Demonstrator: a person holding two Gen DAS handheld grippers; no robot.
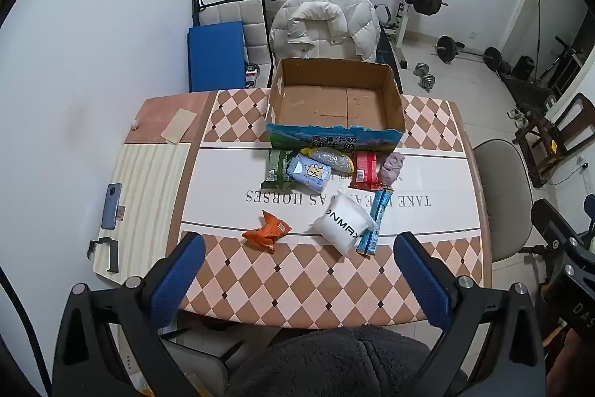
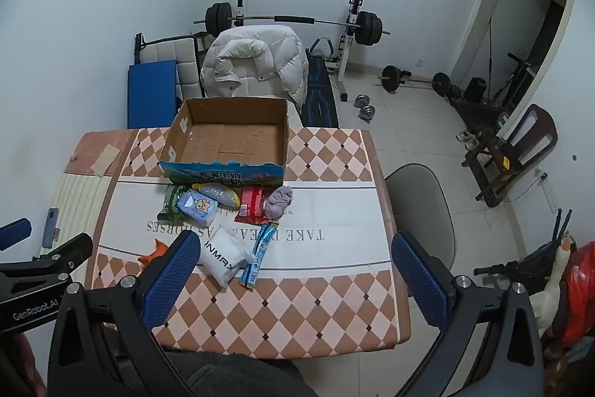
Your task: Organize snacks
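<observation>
An empty cardboard box (image 1: 334,99) (image 2: 230,136) stands at the table's far side. In front of it lie several snacks: a green pack (image 1: 277,166), a blue star pack (image 1: 310,173) (image 2: 197,209), a silver-yellow bag (image 1: 333,159), a red pack (image 1: 366,170) (image 2: 253,205) and a purple pouch (image 1: 393,168) (image 2: 279,201). Nearer lie a white bag (image 1: 344,226) (image 2: 227,255), a blue stick pack (image 1: 375,222) (image 2: 260,253) and an orange wrapper (image 1: 267,231) (image 2: 154,252). My left gripper (image 1: 299,281) and right gripper (image 2: 293,279) hover open above the near edge, holding nothing.
A phone (image 1: 111,207) and a black clip (image 1: 104,253) lie on the table's left strip. A chair with a white jacket (image 1: 323,25) stands behind the box, a grey chair (image 2: 420,211) to the right. Barbells and dumbbells (image 2: 364,110) fill the floor beyond.
</observation>
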